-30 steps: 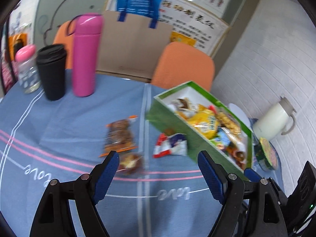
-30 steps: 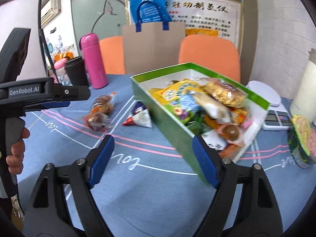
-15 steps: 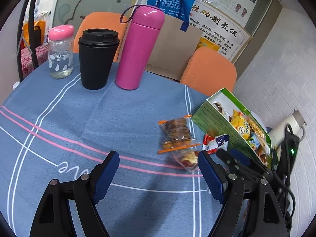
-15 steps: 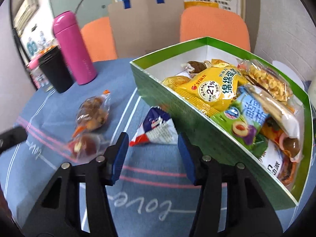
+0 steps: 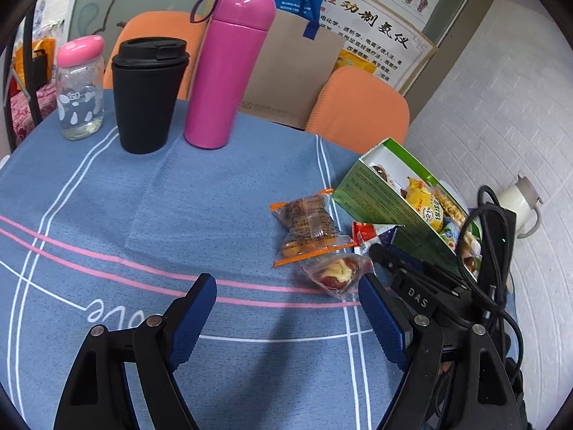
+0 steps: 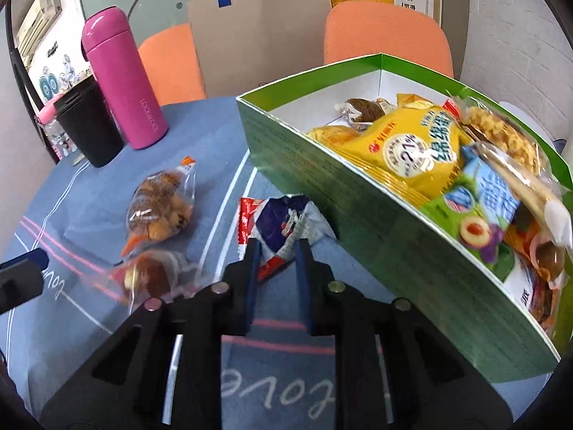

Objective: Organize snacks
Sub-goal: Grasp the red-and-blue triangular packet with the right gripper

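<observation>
Right tool (image 6: pixel 275 247): jaws nearly together, pinched on the near edge of the red, white and blue snack packet (image 6: pixel 286 222), which lies on the surface just left of the green box (image 6: pixel 358 222).
Left tool (image 5: pixel 286 304): jaws wide apart, holding nothing, poised above the blue tablecloth (image 5: pixel 179 197); only its own view shows its fingers, while the right wrist view catches just a dark blue-tipped part at the left edge.
Green box: open-topped, on the right side of the surface; the right wrist view looks into it and shows a yellow bag (image 6: pixel 412 150), a blue and green plum-print packet (image 6: pixel 480 211) and other wrapped snacks; the left wrist view shows mainly its outer wall (image 5: pixel 386 200).
Loose snacks: a clear orange-edged bag of brown pieces (image 5: pixel 309 222) lies left of the box, with a small clear packet holding a red date-like sweet (image 5: pixel 336 272) nearer, just beside it.
Far left: a pink flask (image 5: pixel 225 71), a black lidded cup (image 5: pixel 147 93) and a pink-capped glass bottle (image 5: pixel 80 86) stand upright in a row; the bottle is clear in the left wrist view and mostly hidden in the right.
Left view only: a white kettle (image 5: pixel 519 204) at the far right, and black cables (image 5: pixel 483 251) over the right tool's body.
</observation>
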Action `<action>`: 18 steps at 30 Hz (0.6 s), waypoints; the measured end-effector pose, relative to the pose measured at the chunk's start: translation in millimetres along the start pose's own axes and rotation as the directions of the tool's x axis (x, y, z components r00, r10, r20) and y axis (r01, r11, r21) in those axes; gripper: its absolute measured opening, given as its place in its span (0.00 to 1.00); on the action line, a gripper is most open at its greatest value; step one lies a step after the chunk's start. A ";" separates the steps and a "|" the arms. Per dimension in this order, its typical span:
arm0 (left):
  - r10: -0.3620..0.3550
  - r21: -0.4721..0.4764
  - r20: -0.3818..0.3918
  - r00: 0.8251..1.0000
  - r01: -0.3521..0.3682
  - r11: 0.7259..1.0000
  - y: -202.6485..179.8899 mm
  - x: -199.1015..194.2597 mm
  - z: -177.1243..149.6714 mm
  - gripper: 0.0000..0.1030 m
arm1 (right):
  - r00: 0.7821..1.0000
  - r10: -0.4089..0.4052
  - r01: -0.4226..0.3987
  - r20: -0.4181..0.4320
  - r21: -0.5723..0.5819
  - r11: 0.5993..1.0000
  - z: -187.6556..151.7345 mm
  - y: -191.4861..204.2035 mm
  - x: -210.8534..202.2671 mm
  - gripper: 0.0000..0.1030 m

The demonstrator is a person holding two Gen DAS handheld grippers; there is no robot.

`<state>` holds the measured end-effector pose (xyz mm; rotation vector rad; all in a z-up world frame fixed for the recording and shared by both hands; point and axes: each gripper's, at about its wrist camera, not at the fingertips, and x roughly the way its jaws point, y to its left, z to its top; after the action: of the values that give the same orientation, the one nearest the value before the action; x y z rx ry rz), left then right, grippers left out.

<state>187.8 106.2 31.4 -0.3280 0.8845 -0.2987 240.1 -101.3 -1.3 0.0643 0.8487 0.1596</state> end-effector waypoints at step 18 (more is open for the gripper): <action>-0.070 0.120 -0.077 0.995 0.079 0.990 -58.7 13.6 -27.2 0.80 | 0.990 0.143 -0.143 0.006 0.008 0.990 -51.3 -30.6 -68.2 0.05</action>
<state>167.5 43.3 29.2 -0.2368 0.9223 -0.4348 160.7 -143.2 11.7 0.1338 0.8392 0.2908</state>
